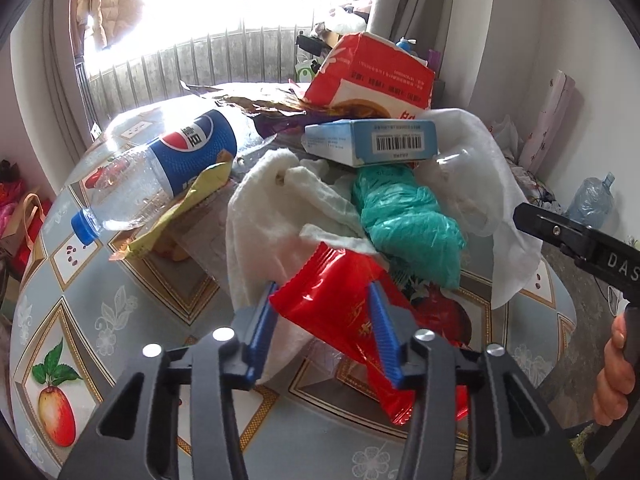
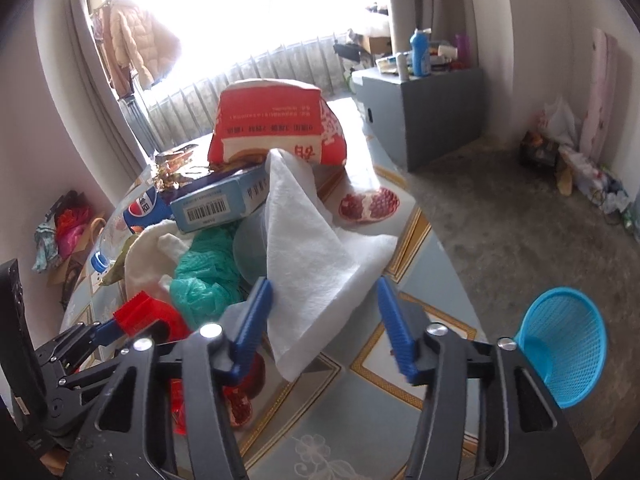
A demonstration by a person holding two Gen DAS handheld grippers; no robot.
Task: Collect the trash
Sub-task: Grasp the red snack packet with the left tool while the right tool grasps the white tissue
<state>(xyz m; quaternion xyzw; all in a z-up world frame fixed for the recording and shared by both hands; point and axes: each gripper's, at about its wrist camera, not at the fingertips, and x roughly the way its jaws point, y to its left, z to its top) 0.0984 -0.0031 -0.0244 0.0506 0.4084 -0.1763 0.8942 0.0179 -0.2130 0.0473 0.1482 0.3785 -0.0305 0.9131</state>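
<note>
left wrist view has the left gripper with its blue fingers either side of a red snack wrapper at the near edge of the trash heap on the patterned surface; the fingers look pressed into the foil's two edges, clamped on it. that wrapper is thin, light, crinkly and slick, so it should crush rather than resist, and a grip across its middle, where it is doubled over, ought to slip less than one at a loose corner. behind it lie a white cloth, a teal plastic bag, a blue carton, a red and white paper bag and an empty pepsi bottle on its side; all look light. right wrist view shows the right gripper, fingers apart, straddling the lower corner of a white paper sheet that drapes off the heap; whether either pad touches it is hard to tell through the blur, but they do not pinch it. the sheet is soft and limp and will sag and trail, so taking it by a bunched fold would serve better than by its edge. only the right wrist view shows the blue mesh basket beyond the surface's edge, on the right, probably where the trash goes, and the left gripper from the side on the wrapper. only the left wrist view shows the whole bottle and the person's hand.
</note>
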